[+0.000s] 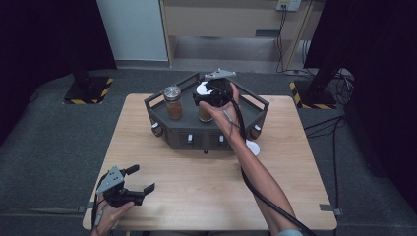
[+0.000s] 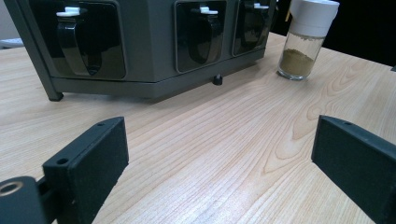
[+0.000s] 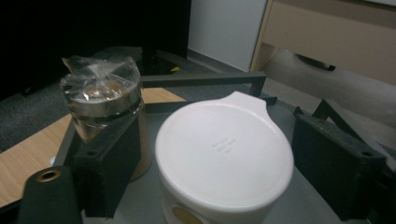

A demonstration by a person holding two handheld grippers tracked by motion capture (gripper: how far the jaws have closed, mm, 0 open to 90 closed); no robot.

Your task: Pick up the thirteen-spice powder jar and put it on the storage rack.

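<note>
A dark grey spice rack [image 1: 164,125] stands at the back middle of the wooden table [image 1: 196,191]. On its top tray sit a metal-lidded jar of brown spice [image 1: 172,102] and a white-lidded jar [image 1: 204,113]. My right gripper [image 1: 211,96] hovers over the white-lidded jar. In the right gripper view the white lid [image 3: 224,149] lies between the open jaws of my right gripper [image 3: 215,156], with a gap at the left pad [image 3: 112,163]. The metal-lidded jar [image 3: 100,100], wrapped in clear film, stands just left of it. My left gripper [image 1: 142,179] rests open near the table's front left corner, holding nothing.
Another white-capped jar [image 2: 306,39] of greenish spice stands on the table by the rack's right front corner [image 1: 253,146]. The rack's front [image 2: 149,46] carries several black pockets with white-tipped levers. Its thin rail [image 3: 201,78] rims the tray. Grey floor surrounds the table.
</note>
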